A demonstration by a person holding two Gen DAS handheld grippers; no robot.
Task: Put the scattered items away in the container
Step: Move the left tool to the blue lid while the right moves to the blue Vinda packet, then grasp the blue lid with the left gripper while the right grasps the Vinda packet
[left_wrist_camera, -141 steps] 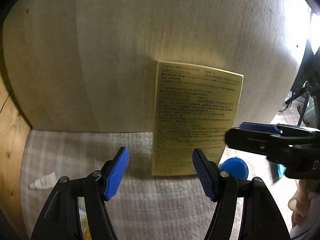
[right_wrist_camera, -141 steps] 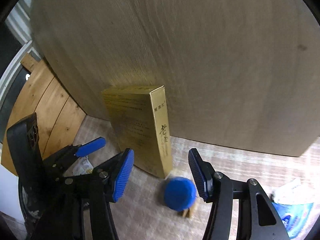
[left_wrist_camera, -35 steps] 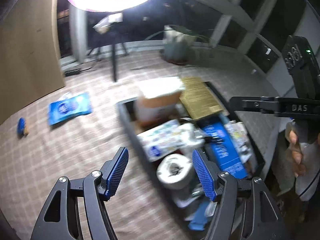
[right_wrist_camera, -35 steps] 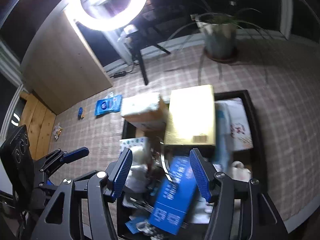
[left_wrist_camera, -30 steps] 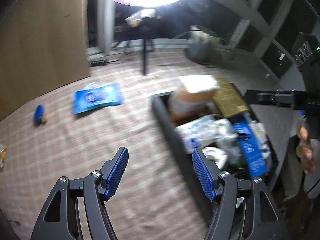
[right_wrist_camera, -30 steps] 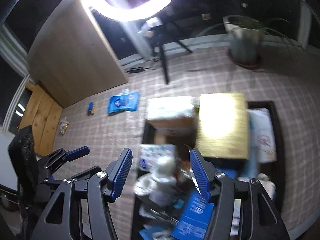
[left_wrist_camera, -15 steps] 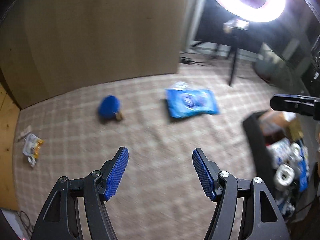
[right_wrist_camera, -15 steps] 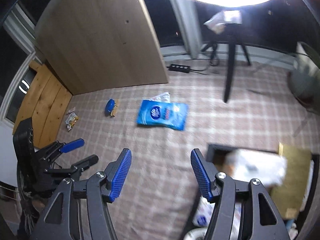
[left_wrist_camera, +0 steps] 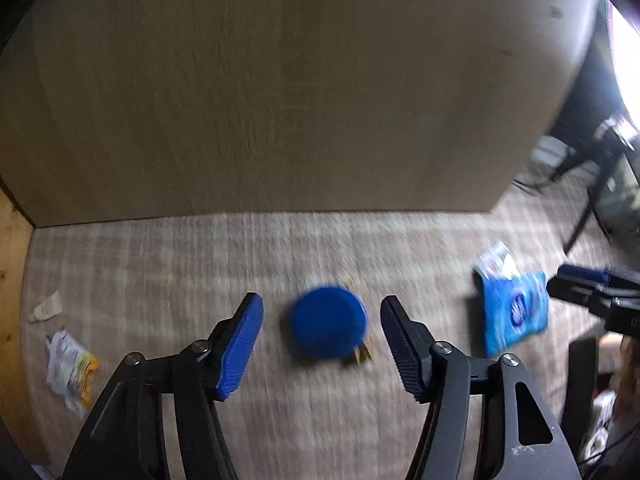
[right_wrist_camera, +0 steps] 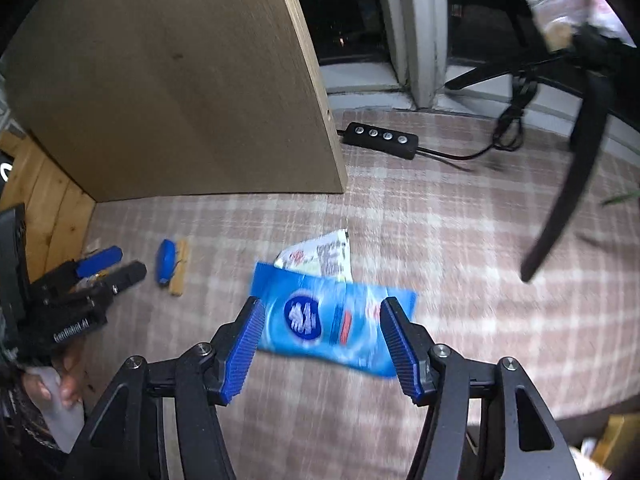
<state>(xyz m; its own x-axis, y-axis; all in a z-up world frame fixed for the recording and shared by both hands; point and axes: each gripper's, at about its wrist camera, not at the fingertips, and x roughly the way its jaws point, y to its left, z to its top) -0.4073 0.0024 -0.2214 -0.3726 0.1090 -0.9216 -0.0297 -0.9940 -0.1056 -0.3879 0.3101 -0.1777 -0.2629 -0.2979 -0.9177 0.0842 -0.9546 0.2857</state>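
Plaid carpet [right_wrist_camera: 460,240] below leaning wood panel [left_wrist_camera: 280,88]: right gripper [right_wrist_camera: 320,350], fingers spread, brackets blue wipes pack [right_wrist_camera: 332,328] for pickup; left gripper [left_wrist_camera: 322,346], likewise spread, lines up blurred blue disc [left_wrist_camera: 328,328] at 12 o'clock, probably on a small wooden block.

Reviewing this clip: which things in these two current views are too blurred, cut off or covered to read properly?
- Blue round item, left wrist view: motion blur; what it is stays unclear.
- Wooden piece beside it: mostly hidden under it in the left view.
- Blue wipes pack, right wrist view: label print smeared, unreadable.
- White packet: lower part covered by the wipes pack.
- Container, left wrist view: cut by the frame edge.
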